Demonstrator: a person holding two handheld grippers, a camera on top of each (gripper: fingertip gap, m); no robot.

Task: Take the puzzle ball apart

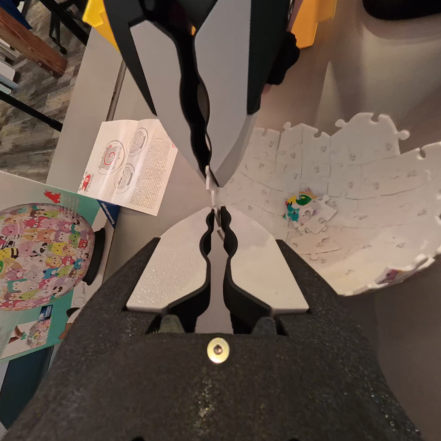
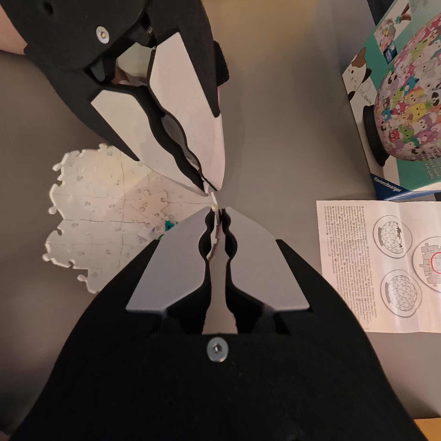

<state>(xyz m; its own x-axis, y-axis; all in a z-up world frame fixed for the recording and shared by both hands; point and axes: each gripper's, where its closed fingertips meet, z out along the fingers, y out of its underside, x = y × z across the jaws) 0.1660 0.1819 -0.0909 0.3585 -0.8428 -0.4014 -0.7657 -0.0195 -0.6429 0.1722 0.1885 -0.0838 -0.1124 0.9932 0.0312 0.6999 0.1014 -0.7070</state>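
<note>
Grey table [image 1: 393, 71] | both tongs [image 1: 216, 212] [image 2: 216, 212] pinch one puzzle strip [image 1: 210, 181]

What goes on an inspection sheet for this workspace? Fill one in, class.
Surface: grey table, one bare patch.
Job's things: white puzzle shell open like a bowl, loose pieces inside; small piece strip pinched at both ends.
Clutter: puzzle box, leaflet.
Grippers: left tool and right tool both shut on the strip, tip to tip.
Cables: nothing seen.
Surroundings: yellow bin, patterned carpet.
</note>
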